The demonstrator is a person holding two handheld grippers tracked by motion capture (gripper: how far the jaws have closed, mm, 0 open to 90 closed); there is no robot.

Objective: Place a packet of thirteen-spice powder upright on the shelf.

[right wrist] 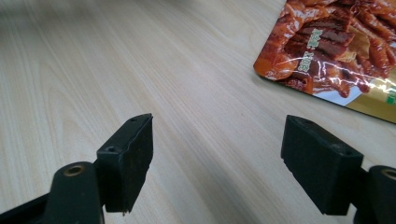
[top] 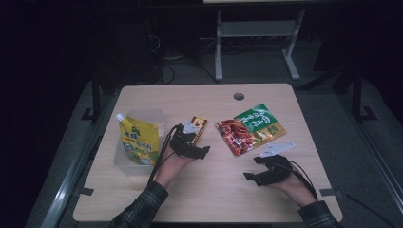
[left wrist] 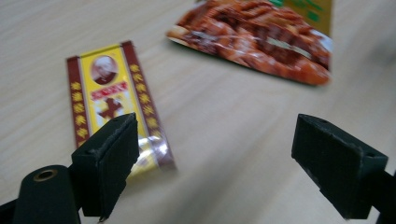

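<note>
Wooden table (top: pixel 214 199), dark room. Left gripper (left wrist: pixel 215 154) is held wide open beside yellow sachet (left wrist: pixel 112 100), lower left, likely for pickup; right gripper (right wrist: pixel 217 154) is parked open.

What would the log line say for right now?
left gripper: open, near small yellow sachet | right gripper: open, beside meat snack packet | nothing held

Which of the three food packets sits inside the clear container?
The yellow spouted pouch, at the table's left; the small red-and-yellow sachet and large red-green packet lie on bare wood.
</note>
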